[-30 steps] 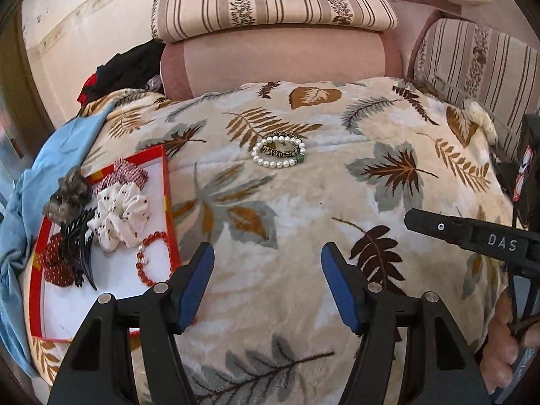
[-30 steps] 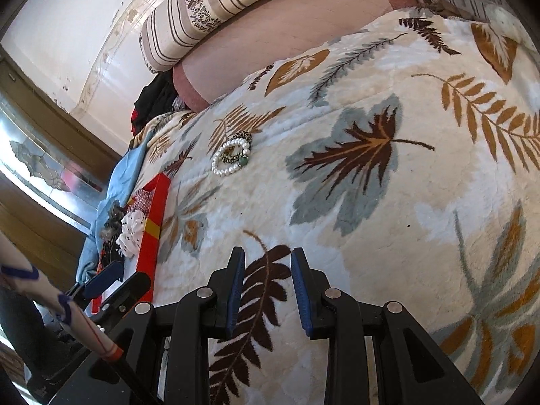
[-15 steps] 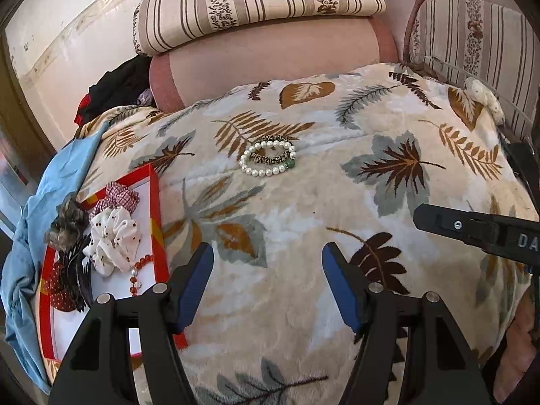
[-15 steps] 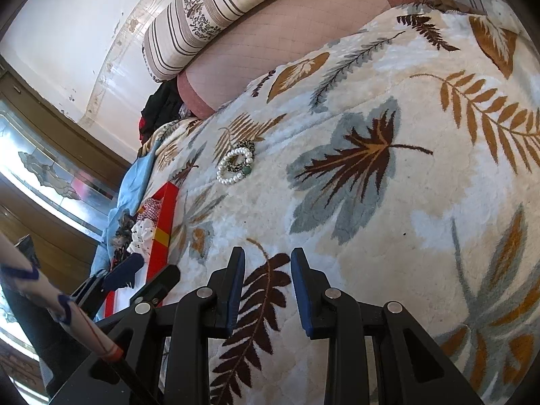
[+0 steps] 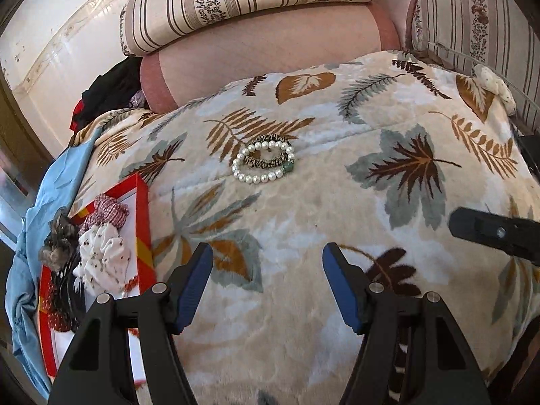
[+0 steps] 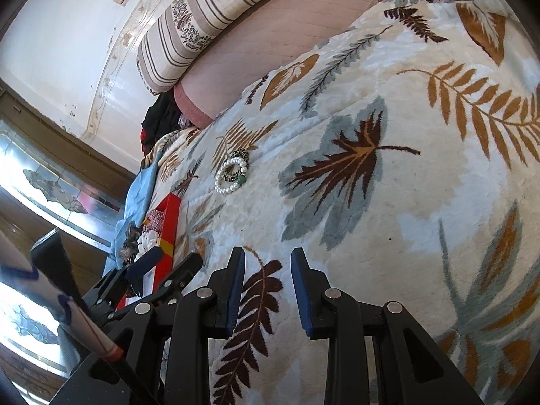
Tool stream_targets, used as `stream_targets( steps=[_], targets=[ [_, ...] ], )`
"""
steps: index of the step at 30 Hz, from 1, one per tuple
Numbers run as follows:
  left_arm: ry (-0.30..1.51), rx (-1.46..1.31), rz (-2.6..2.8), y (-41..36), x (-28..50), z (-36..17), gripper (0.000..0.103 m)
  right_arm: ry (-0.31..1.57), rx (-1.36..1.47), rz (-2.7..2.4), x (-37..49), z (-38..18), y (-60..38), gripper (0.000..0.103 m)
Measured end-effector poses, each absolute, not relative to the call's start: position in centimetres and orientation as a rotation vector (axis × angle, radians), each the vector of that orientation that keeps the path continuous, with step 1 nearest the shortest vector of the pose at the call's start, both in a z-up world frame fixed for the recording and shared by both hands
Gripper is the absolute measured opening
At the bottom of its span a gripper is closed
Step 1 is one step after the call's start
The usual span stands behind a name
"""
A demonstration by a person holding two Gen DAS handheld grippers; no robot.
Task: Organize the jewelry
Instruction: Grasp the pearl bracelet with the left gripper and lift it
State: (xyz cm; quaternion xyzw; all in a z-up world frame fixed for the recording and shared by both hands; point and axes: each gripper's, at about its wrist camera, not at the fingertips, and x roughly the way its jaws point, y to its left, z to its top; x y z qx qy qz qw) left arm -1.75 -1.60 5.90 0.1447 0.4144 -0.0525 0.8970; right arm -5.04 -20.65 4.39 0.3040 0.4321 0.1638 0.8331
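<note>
Behind left gripper, red tray partly hidden.

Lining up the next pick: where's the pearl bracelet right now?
The pearl bracelet lies on the leaf-print blanket, ahead of the left gripper, overlapping a striped hair tie, right of the red tray.

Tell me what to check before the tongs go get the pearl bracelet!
1. Left tongs open and empty: ok.
2. Right tongs empty: ok, only a narrow gap.
3. Pearl bracelet in plain sight on the blanket: ok.
4. Bracelet lying alone: not ok, a striped hair tie is tangled in its ring.
5. Nothing between the left tongs and the bracelet: ok.
6. Room in the red tray: cannot tell, scrunchies crowd what shows.
</note>
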Motion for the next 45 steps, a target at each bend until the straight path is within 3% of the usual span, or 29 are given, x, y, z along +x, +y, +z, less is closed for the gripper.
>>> stream_targets(
  steps=[5, 7, 12, 19, 30, 32, 35, 45],
  targets=[
    [0.878, 0.164, -0.198, 0.6, 1.1, 6.0, 0.065, 0.926, 0.668, 0.344, -4.9, 4.0, -21.1, 0.030],
    [0.898, 0.124, -0.232, 1.4, 2.3, 5.8, 0.054, 0.928, 0.676, 0.346, -4.8, 3.9, -21.2, 0.030],
    [0.928, 0.139, -0.277, 0.8, 5.1, 4.9, 0.050, 0.937, 0.688, 0.353, -4.5, 3.6, -21.4, 0.030],
    [0.936, 0.278, -0.358, -3.0, 8.0, 3.2, 0.031, 0.963, 0.706, 0.358, -4.1, 2.9, -21.6, 0.031],
    [0.983, 0.292, -0.348, -4.2, 12.3, 1.0, 0.028, 0.998, 0.727, 0.374, -3.5, 1.9, -21.4, 0.031],
    [0.975, 0.294, -0.335, -4.4, 12.0, 1.0, 0.025, 1.003, 0.729, 0.369, -3.5, 1.8, -21.5, 0.031],
    [0.981, 0.250, -0.334, -4.1, 10.7, 1.0, 0.013, 1.004, 0.740, 0.361, -3.4, 1.7, -21.7, 0.031],
    [1.026, 0.017, -0.416, -0.1, 0.5, 1.8, 0.011, 1.006, 0.730, 0.349, -3.7, 1.8, -21.8, 0.031]
  ],
)
